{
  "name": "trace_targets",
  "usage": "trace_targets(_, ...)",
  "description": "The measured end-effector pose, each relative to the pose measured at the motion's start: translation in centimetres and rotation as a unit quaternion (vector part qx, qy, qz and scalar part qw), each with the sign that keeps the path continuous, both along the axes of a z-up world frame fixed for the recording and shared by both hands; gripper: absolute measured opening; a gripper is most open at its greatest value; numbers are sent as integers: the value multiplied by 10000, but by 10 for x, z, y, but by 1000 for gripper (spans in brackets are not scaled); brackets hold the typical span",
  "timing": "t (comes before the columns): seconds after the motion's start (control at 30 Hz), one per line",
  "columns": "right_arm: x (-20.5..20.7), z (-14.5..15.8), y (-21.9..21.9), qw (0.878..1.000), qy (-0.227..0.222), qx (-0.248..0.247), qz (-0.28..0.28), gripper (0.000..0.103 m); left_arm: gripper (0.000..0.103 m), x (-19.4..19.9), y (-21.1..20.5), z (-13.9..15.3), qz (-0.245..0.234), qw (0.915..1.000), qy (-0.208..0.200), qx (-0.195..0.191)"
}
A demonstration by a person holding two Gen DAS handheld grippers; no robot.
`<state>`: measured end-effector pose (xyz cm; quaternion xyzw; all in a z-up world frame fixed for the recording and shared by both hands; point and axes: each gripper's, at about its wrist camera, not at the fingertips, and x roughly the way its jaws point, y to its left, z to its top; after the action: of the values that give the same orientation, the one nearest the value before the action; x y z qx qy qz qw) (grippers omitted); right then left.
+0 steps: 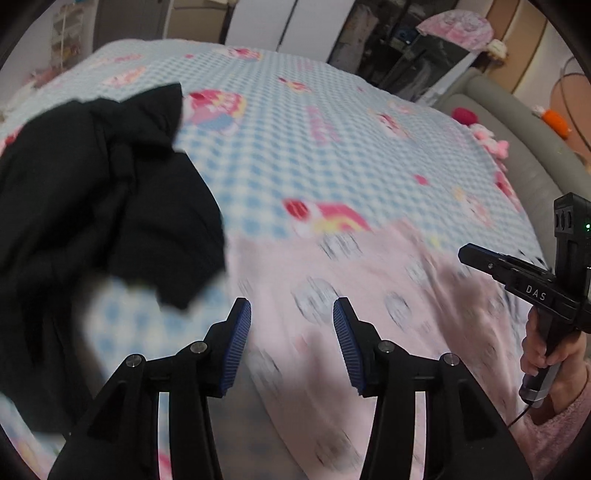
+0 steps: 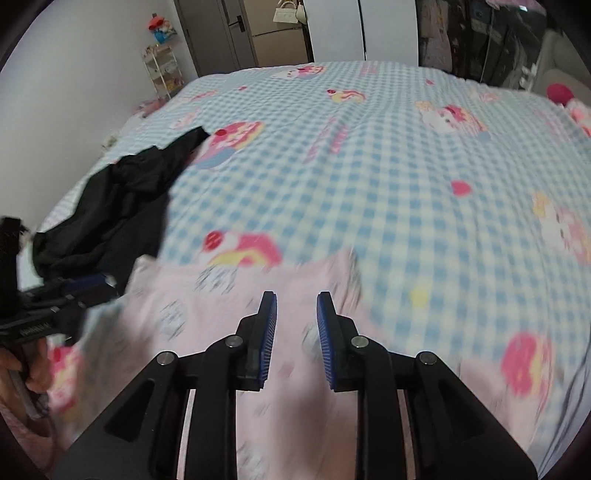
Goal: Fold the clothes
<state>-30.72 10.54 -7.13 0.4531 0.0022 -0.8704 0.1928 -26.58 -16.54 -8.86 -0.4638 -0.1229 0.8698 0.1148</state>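
A pale pink garment with grey round prints (image 1: pixel 369 314) lies spread on the near part of the bed; it also shows in the right wrist view (image 2: pixel 229 306). My left gripper (image 1: pixel 291 314) hovers over it, open and empty. My right gripper (image 2: pixel 296 306) is over the same garment, jaws apart with nothing between them. The right gripper also shows at the right edge of the left wrist view (image 1: pixel 517 273), and the left gripper at the left edge of the right wrist view (image 2: pixel 62 295). A black garment (image 1: pixel 92 206) lies crumpled to the left (image 2: pixel 110 214).
The bed carries a blue checked sheet with pink cartoon prints (image 2: pixel 369 166). A grey padded headboard (image 1: pixel 517 147) with plush toys runs along the right. Wardrobes (image 2: pixel 332 29), a door and a small shelf rack (image 2: pixel 162 70) stand beyond the bed's far edge.
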Motion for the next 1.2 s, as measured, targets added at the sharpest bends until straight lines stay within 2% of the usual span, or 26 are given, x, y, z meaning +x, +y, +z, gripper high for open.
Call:
trace_targets(0.07,25,-2,11,9999,-117,19,-48,22,43,24,8,-5,-108,9999,6,85)
trace_targets(0.13,49,-10,25,9996,-264,111,-68,22,25,45,23,-13,-287,9995,-114,31)
trace_targets(0.2,76,-20,36,9986,-383,351,-59,22,25,66,37,-21,-461,9987,-235,-22)
trace_targets(0.27,107,-27,46,9983,-393,438,-46,22,25,92,46,-30,-389,9982,-452,-50)
trace_targets(0.4,166,-43,71,9980,-516,294,-216,23,25,142,41,-49,-24,9939,-808,746)
trace_targets(0.57,209,-68,88,9961,-622,456,-424,23,25,177,47,-55,117,9956,-906,220)
trace_targets(0.6,215,-66,92,9962,-567,458,-477,23,25,180,44,-52,204,9951,-903,351)
trace_targets(0.7,237,-55,109,9954,-402,215,-839,23,26,194,35,-47,483,9883,-945,1097)
trace_targets(0.77,250,-52,118,9942,-329,109,-1022,25,34,202,35,-49,599,9836,-976,1396)
trace_targets(0.8,256,-52,119,9940,-304,108,-1046,28,44,203,38,-54,631,9807,-1053,1524)
trace_targets(0.9,266,-60,121,9935,-352,293,-1045,29,46,206,43,-71,734,9706,-1290,1896)
trace_targets(0.97,269,-65,124,9927,-423,311,-1089,29,39,205,50,-73,769,9709,-1316,1846)
trace_targets(1.0,270,-67,127,9921,-451,204,-1156,30,27,206,53,-73,749,9732,-1294,1747)
trace_targets(1.03,270,-67,130,9916,-477,131,-1198,30,20,207,57,-71,735,9754,-1259,1652)
trace_targets(1.2,271,-54,130,9911,-303,123,-1289,30,13,219,56,-55,681,9829,-986,1398)
